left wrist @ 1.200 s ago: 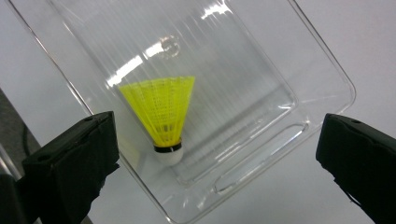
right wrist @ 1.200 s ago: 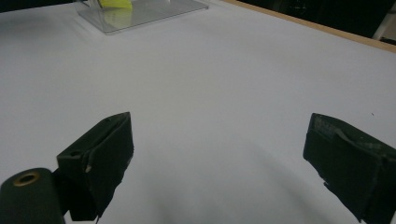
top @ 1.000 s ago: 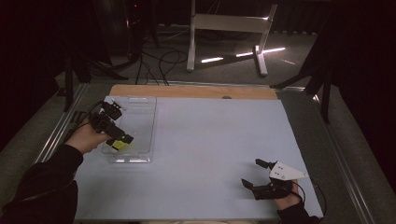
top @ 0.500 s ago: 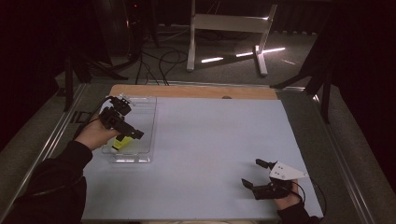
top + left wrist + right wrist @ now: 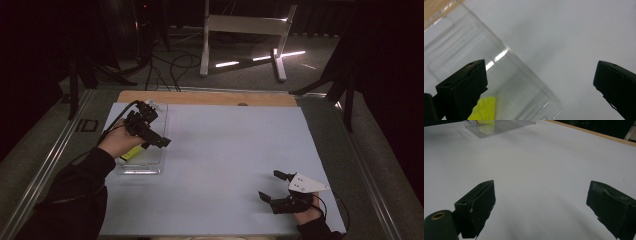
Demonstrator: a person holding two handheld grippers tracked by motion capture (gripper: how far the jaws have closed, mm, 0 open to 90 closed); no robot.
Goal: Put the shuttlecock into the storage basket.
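The left gripper (image 5: 159,141) hovers over the clear plastic tray (image 5: 142,169) at the counter's (image 5: 225,150) left side, its fingers (image 5: 464,85) spread wide and holding nothing. The yellow object (image 5: 131,153) lies inside the tray, just below and behind those fingers and not touching them. Well away from the tray, at the counter's near right corner, the right gripper (image 5: 272,187) rests low with its fingers (image 5: 477,205) also wide apart and empty.
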